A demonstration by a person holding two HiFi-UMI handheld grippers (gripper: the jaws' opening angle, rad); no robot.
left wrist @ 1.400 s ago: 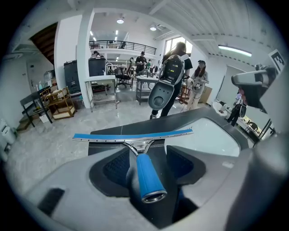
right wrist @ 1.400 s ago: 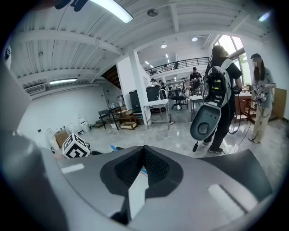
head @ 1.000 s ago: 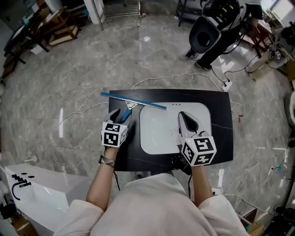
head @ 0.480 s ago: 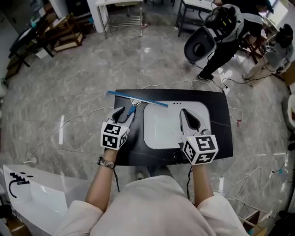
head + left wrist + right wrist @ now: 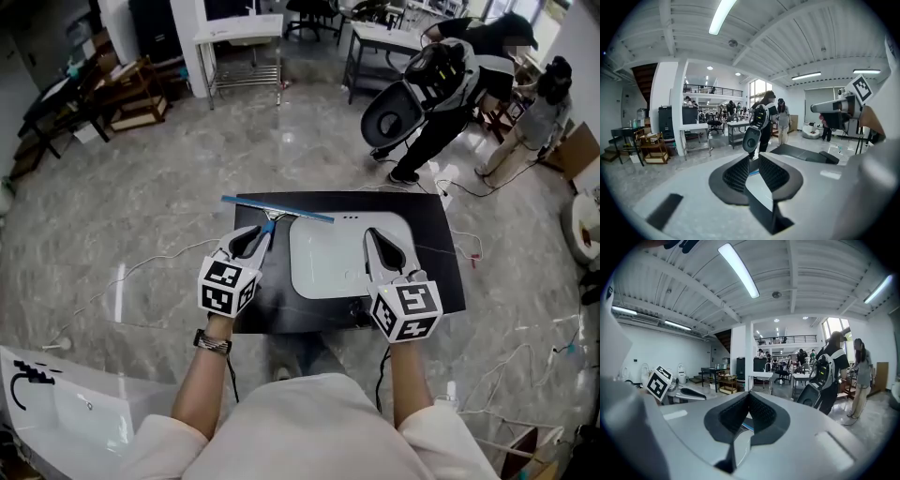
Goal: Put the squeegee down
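One squeegee [image 5: 277, 208] flat along the black table's [image 5: 441, 272] far edge, just ahead of the left gripper [image 5: 256, 234], jaws just narrowed to a slim empty gap, seemingly off its handle; right gripper [image 5: 377, 240] closed on nothing.

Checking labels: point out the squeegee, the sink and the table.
squeegee [image 5: 281, 209], head view, middle of the blue blade.
sink [image 5: 323, 258], head view, bare white basin floor.
table [image 5: 439, 253], head view, bare black top right of the sink.
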